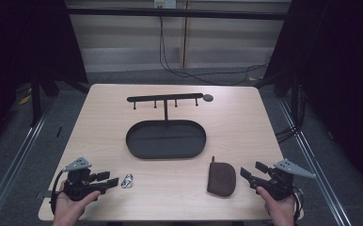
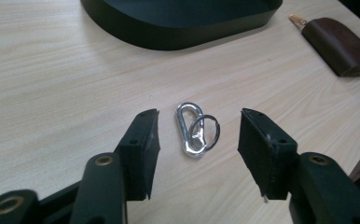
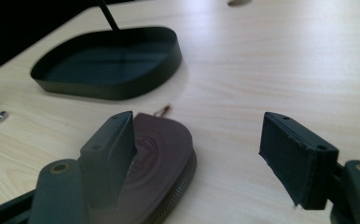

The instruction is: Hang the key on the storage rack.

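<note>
My left tool is spread wide around the carabiner for a pinch, my right tool gapes beside the brown pouch on the desk.

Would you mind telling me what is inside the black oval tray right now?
The black oval tray looks empty; only the hook stand's post rises at its far edge. In the right gripper view, its near wall hides part of the floor.
</note>
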Available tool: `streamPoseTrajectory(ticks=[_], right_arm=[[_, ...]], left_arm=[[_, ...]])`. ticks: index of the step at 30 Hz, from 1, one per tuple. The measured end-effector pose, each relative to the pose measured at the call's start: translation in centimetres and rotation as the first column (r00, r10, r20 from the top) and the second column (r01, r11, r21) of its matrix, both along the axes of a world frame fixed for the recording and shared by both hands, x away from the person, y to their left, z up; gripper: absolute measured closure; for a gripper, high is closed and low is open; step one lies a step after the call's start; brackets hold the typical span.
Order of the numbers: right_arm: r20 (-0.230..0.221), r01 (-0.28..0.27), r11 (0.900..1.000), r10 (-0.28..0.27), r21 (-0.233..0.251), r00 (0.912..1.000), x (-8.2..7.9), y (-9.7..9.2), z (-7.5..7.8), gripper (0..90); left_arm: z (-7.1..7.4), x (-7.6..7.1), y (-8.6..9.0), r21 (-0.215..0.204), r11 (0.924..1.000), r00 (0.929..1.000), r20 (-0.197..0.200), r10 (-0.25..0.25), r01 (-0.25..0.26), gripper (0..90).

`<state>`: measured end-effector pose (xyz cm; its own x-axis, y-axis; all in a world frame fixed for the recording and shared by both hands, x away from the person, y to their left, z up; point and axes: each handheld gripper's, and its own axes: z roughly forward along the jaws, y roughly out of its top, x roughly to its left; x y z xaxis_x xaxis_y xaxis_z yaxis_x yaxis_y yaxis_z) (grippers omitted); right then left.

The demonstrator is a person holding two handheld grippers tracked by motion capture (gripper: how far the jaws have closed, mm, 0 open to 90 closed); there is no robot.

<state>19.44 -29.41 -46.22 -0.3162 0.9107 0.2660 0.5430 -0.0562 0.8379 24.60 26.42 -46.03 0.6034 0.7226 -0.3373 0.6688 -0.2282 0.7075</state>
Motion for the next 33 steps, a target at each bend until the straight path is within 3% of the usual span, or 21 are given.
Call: streamPoseTrajectory(ticks=[2, 8, 12, 14, 15, 21, 24, 26, 29, 33], right_arm=[[-0.022, -0.008, 1.0000, 0.008, 0.005, 0.9997, 0.2, 0.0, -0.2, 26.4], [-0.012, 0.001, 0.9998, -0.001, 0.021, 0.9999, -0.1, -0.1, 0.0, 26.8], [-0.009, -0.009, 1.0000, 0.009, 0.001, 0.9999, -0.2, 0.1, 0.1, 27.3], [-0.023, -0.005, 1.0000, 0.005, 0.000, 0.9997, -0.1, 0.1, 0.0, 30.1], [-0.038, 0.000, 1.0000, 0.001, 0.002, 0.9993, 0.0, 0.0, 0.0, 30.1], [-0.010, -0.001, 1.0000, 0.001, -0.004, 1.0000, -0.5, 0.2, 0.2, 29.7], [0.002, -0.009, 0.9999, 0.009, -0.013, 1.0000, -0.7, 0.5, 0.2, 29.5], [0.018, -0.014, 0.9994, 0.015, -0.033, 0.9997, -0.9, 0.7, 0.2, 29.0], [0.012, -0.022, 0.9994, 0.022, -0.027, 0.9997, -0.8, 0.7, 0.1, 28.6], [0.004, -0.028, 0.9995, 0.028, -0.016, 0.9996, -0.7, 0.6, 0.1, 27.9]], left_arm=[[0.1, 0.0, 0.0, -0.004, 1.0000, 1.0000, 0.001, 0.001, -0.001, 44.8], [0.0, 0.1, -0.1, 0.015, 0.9998, 0.9999, -0.005, -0.014, 0.014, 50.9], [0.1, 0.0, -0.2, 0.041, 0.9989, 0.9997, 0.002, -0.024, 0.024, 54.3], [0.1, 0.0, -0.2, 0.026, 0.9995, 0.9998, -0.011, -0.019, 0.019, 58.7], [0.2, 0.0, -0.2, -0.005, 0.9997, 0.9994, -0.024, -0.025, 0.025, 60.4], [0.7, -0.3, -0.6, 0.008, 0.9999, 0.9999, -0.009, -0.014, 0.014, 61.5], [1.1, -0.4, -0.8, 0.029, 0.9995, 1.0000, -0.005, -0.006, 0.006, 61.3], [1.2, -0.3, -0.9, 0.059, 0.9983, 1.0000, -0.008, 0.002, -0.002, 61.1], [1.3, 0.1, -1.2, 0.119, 0.9925, 0.9996, -0.013, -0.024, 0.025, 61.0], [1.8, 0.3, -1.6, 0.140, 0.9894, 0.9992, -0.016, -0.037, 0.039, 61.1]])
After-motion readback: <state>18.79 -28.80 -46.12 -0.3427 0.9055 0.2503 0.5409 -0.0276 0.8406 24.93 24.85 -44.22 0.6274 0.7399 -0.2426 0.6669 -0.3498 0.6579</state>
